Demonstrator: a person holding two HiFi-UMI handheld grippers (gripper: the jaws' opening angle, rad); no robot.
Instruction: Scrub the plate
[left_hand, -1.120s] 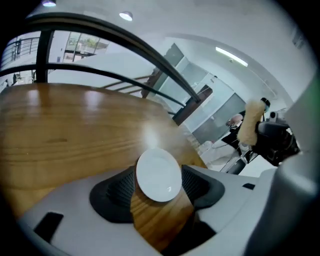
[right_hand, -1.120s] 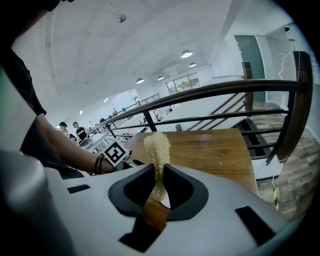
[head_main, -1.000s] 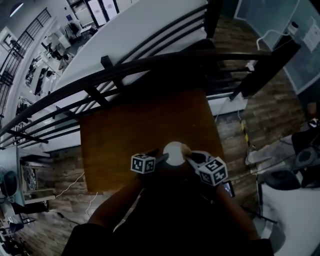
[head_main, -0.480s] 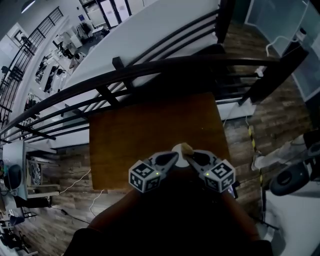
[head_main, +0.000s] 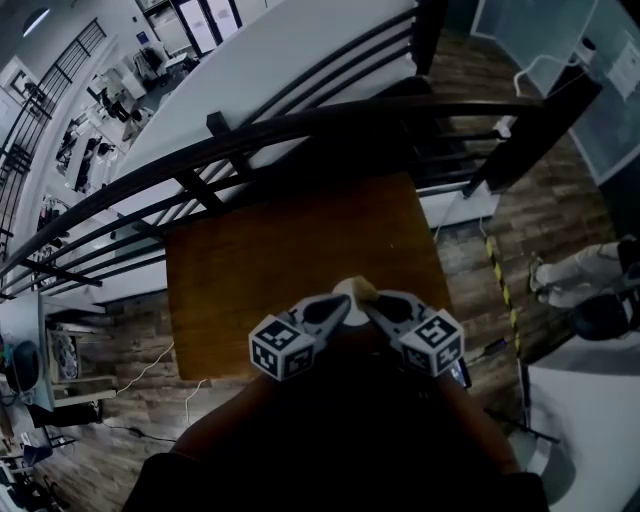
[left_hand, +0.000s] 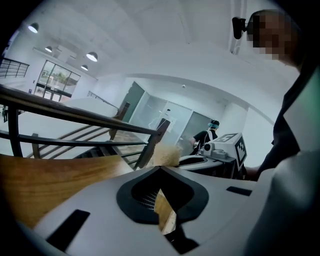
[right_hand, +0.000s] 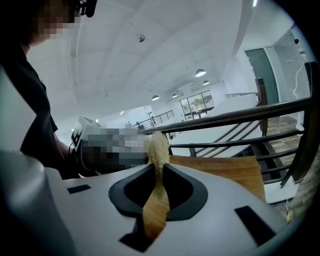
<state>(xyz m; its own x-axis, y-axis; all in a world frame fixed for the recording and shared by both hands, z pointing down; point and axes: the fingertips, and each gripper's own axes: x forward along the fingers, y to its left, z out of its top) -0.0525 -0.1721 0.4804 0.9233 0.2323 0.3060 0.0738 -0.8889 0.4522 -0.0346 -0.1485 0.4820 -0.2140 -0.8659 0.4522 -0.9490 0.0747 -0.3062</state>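
Observation:
In the head view a white plate (head_main: 345, 288) lies near the front edge of the wooden table (head_main: 260, 270), mostly hidden under both grippers. My left gripper (head_main: 338, 306) hangs over its left side with jaws shut. In the left gripper view its tips (left_hand: 160, 169) meet with nothing seen between them, only table wood showing through the gap. My right gripper (head_main: 372, 304) is shut on a scrub brush (right_hand: 156, 200) with a wooden handle. Its tan bristles (right_hand: 159, 147) stick out past the jaws, next to the left gripper's tips (left_hand: 163, 154).
A dark metal railing (head_main: 300, 130) runs along the table's far side, with a stairwell beyond it. Wood-plank floor surrounds the table. A person (head_main: 575, 275) stands on the floor to the right. The table's far half (head_main: 300, 230) holds no objects.
Both grippers have drawn together over the plate, which showed between them a second ago and is now mostly covered. The person on the right has come into view.

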